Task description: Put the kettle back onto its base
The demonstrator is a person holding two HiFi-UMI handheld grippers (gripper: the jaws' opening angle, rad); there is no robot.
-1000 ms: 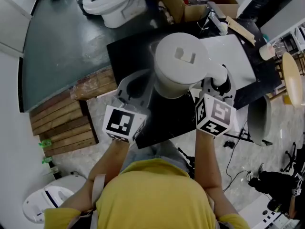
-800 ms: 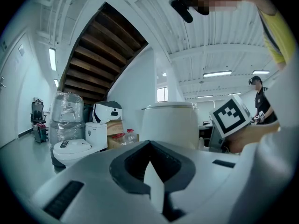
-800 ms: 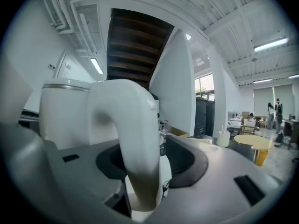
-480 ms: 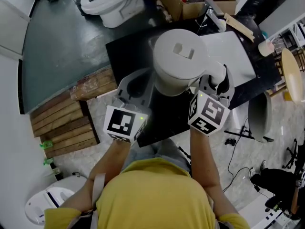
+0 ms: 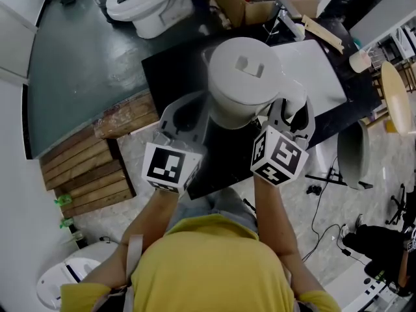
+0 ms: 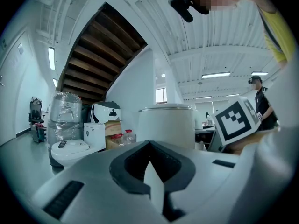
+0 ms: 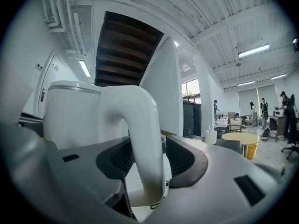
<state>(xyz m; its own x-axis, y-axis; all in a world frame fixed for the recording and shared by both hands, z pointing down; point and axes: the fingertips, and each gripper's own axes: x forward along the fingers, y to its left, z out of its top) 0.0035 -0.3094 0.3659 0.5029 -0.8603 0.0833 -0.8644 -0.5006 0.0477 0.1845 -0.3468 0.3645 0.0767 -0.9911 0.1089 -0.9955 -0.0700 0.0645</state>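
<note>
The large white kettle [image 5: 244, 80] stands out above the black table [image 5: 172, 70] in the head view, lid up. My right gripper [image 5: 290, 112] is shut on the kettle's curved white handle [image 7: 140, 139], which fills the gap between its jaws in the right gripper view, with the kettle body [image 7: 70, 120] just to the left. My left gripper [image 5: 185, 117] is shut on nothing, just left of the kettle and near the table's front edge. From the left gripper view the kettle [image 6: 166, 127] rises right ahead of the left gripper [image 6: 152, 171]. No base shows; the kettle hides what is under it.
A white sheet [image 5: 322, 77] lies on the table right of the kettle, with a paper cup [image 5: 357, 60] beyond. White toilets [image 5: 149, 2] and a cardboard box [image 5: 250, 8] stand behind the table. A wooden pallet [image 5: 91, 168] lies left, a round table [image 5: 396, 103] right.
My right gripper and the kettle have shifted a little to the left and away from me. The left gripper has stayed where it was.
</note>
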